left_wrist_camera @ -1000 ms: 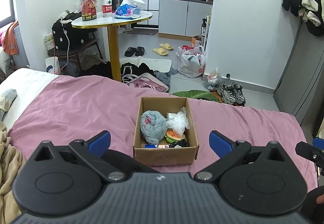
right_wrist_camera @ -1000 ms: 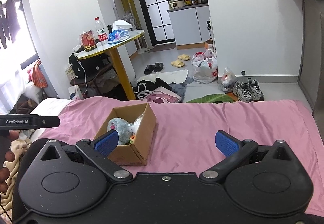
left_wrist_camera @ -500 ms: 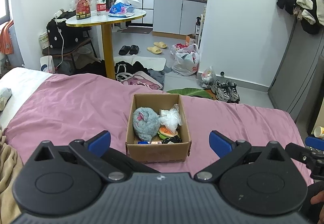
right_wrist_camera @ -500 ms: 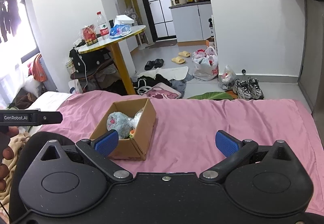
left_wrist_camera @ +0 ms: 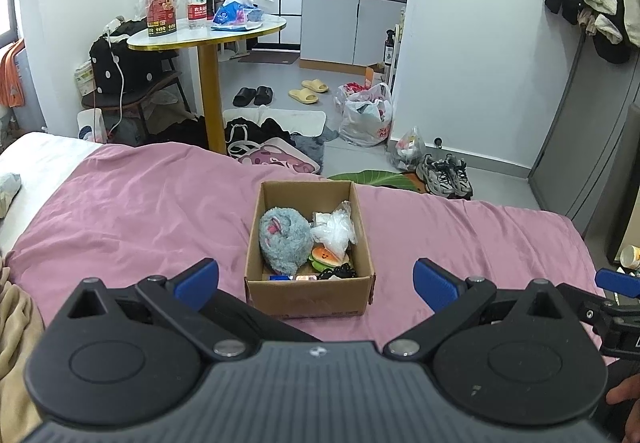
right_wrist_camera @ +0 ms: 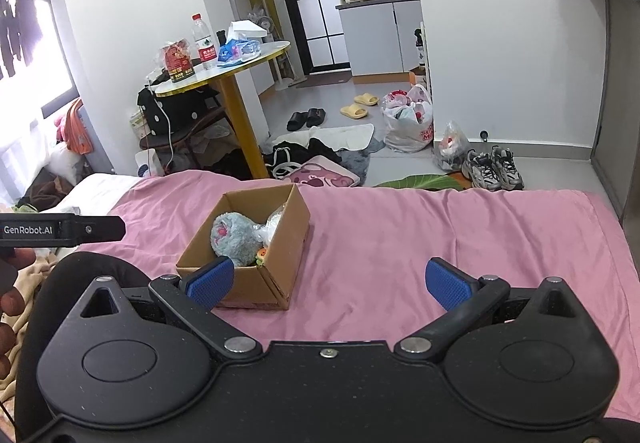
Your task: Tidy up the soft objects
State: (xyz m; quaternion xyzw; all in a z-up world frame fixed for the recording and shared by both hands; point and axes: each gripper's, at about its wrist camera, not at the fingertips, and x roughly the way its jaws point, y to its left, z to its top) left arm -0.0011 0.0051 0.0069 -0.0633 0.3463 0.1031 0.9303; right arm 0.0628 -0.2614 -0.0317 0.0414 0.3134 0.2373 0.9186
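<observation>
Straight ahead of my left claw sits the box of toys; both claws spread, empty; my right claw has it just left.

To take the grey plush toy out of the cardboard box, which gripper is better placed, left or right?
Left, probably. The left gripper is open and the cardboard box sits centred between its fingers, with the grey plush toy straight ahead. The right gripper, also open, has the box off to its left.
</observation>
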